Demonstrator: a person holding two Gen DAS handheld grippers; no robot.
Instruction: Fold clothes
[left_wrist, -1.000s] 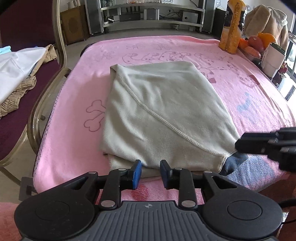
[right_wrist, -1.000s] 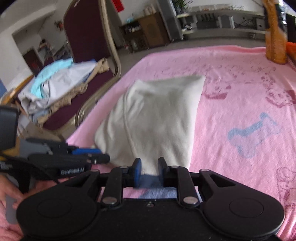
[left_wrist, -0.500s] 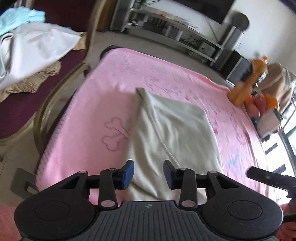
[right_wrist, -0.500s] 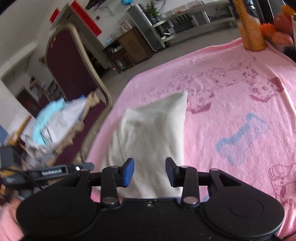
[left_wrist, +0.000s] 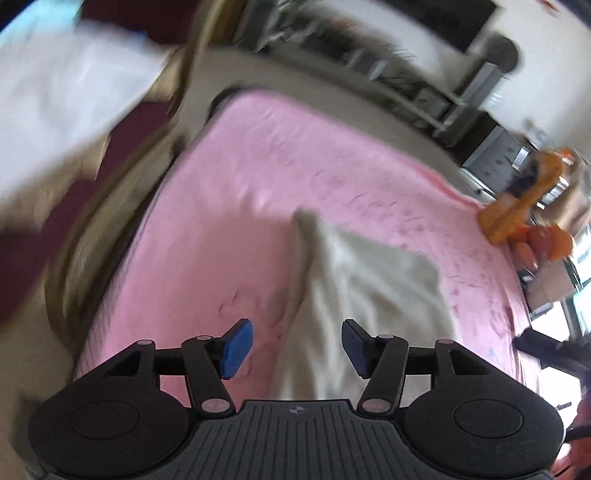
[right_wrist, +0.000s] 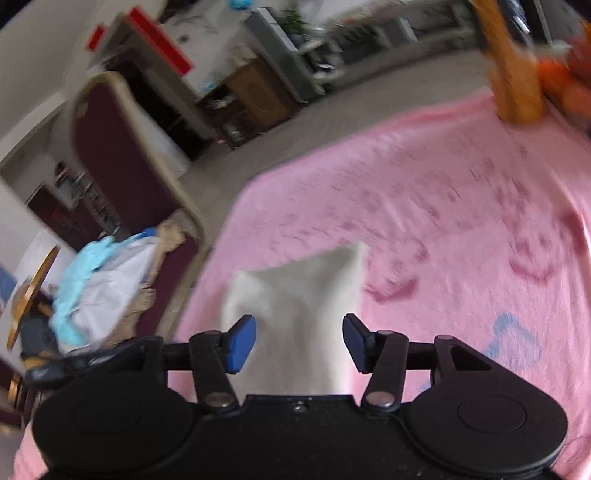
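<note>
A: Where does the folded garment (left_wrist: 362, 295) lie?

B: On the pink blanket (left_wrist: 258, 192) that covers the tabletop, near the front edge. In both wrist views it runs out from under the camera body, its long axis pointing away toward the far side.

A: And the tongs?

B: Both pairs stand apart with nothing between the pads. The left tongs (left_wrist: 295, 349) sit above the garment's left edge, so the cloth lies ahead and a little to the right. The right tongs (right_wrist: 299, 343) look squarely over the near end of the same garment (right_wrist: 299, 295).

A: Which is closer?

B: About equal, I'd judge; each hangs over the near hem, apart from the cloth. The frames are blurred, so the height is hard to tell.

A: Anything else around?

B: A chair (right_wrist: 122, 166) on the left with a pile of clothes (right_wrist: 103, 280), and orange items (left_wrist: 524, 206) at the far right.
</note>
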